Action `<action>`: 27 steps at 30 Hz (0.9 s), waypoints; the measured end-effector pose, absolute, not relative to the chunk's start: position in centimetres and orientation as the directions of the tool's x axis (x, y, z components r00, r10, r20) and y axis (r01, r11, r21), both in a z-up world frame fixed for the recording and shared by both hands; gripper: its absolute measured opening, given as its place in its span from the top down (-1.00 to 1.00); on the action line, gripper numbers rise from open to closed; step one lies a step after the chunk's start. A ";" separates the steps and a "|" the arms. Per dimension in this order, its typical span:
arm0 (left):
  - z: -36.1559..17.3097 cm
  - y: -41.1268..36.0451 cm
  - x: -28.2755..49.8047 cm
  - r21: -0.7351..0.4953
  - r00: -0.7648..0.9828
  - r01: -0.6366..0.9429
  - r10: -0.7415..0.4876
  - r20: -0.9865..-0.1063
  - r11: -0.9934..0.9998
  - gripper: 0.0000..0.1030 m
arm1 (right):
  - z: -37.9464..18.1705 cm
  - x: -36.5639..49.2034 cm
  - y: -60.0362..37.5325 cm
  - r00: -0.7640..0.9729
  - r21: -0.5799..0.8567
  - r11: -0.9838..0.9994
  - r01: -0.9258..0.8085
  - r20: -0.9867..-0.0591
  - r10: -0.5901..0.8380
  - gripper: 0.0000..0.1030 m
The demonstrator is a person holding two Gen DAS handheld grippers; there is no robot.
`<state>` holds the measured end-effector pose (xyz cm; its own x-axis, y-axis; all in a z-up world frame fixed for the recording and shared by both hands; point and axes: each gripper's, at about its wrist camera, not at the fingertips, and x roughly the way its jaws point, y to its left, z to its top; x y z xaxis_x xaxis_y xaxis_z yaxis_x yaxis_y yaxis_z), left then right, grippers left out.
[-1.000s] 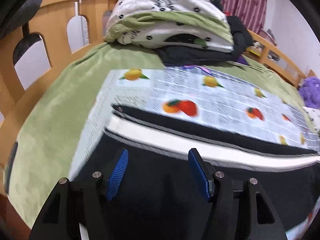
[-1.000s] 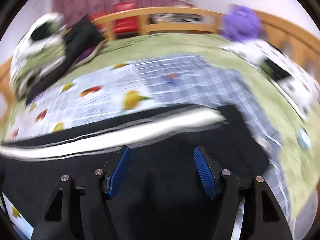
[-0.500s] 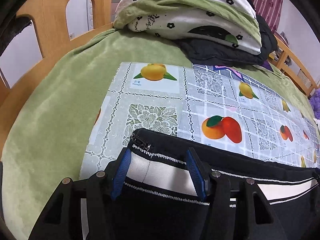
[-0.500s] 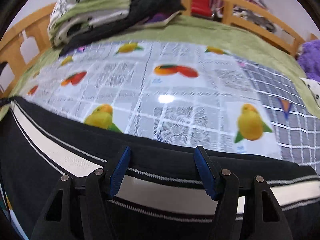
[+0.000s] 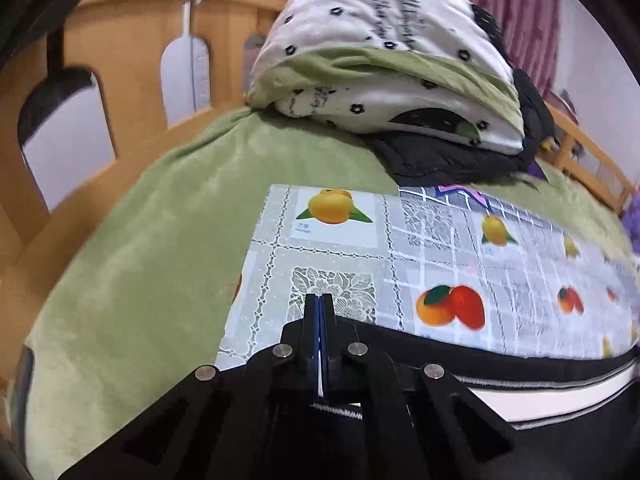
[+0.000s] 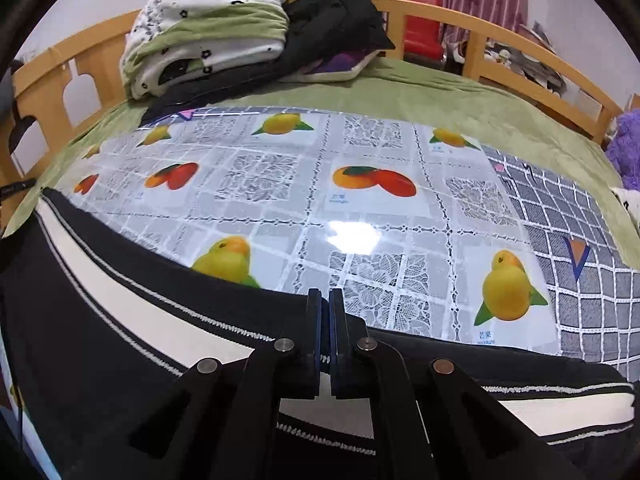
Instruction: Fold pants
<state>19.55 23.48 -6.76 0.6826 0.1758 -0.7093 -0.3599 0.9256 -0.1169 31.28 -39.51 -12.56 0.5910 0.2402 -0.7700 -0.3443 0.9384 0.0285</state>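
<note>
Black pants with a white side stripe (image 5: pixel 552 392) lie across the near part of a fruit-print plastic cloth (image 5: pixel 440 248) on the bed. My left gripper (image 5: pixel 319 312) is shut on the pants' far edge near their left end. In the right wrist view the pants (image 6: pixel 120 320) run from the left side to the lower right. My right gripper (image 6: pixel 325 308) is shut on the same far edge, further right along it. The fabric near both grippers lies close to the cloth.
A pile of folded white-and-green bedding (image 5: pixel 384 60) and a black jacket (image 5: pixel 448 156) sits at the head of the bed; it also shows in the right wrist view (image 6: pixel 208 32). A wooden bed rail (image 6: pixel 500 48) surrounds the green blanket (image 5: pixel 152 264). A purple plush toy (image 6: pixel 624 148) is at the right.
Both grippers were open over the pants' striped edge half a second ago. Now both have closed on that edge. One second ago they were moving in towards it.
</note>
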 end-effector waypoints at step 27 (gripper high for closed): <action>-10.6 23.3 21.7 -0.120 0.653 -0.381 0.175 -0.737 0.917 0.73 | -15.4 32.1 -36.7 0.571 -0.032 0.955 -0.296 -0.807 0.150 0.91</action>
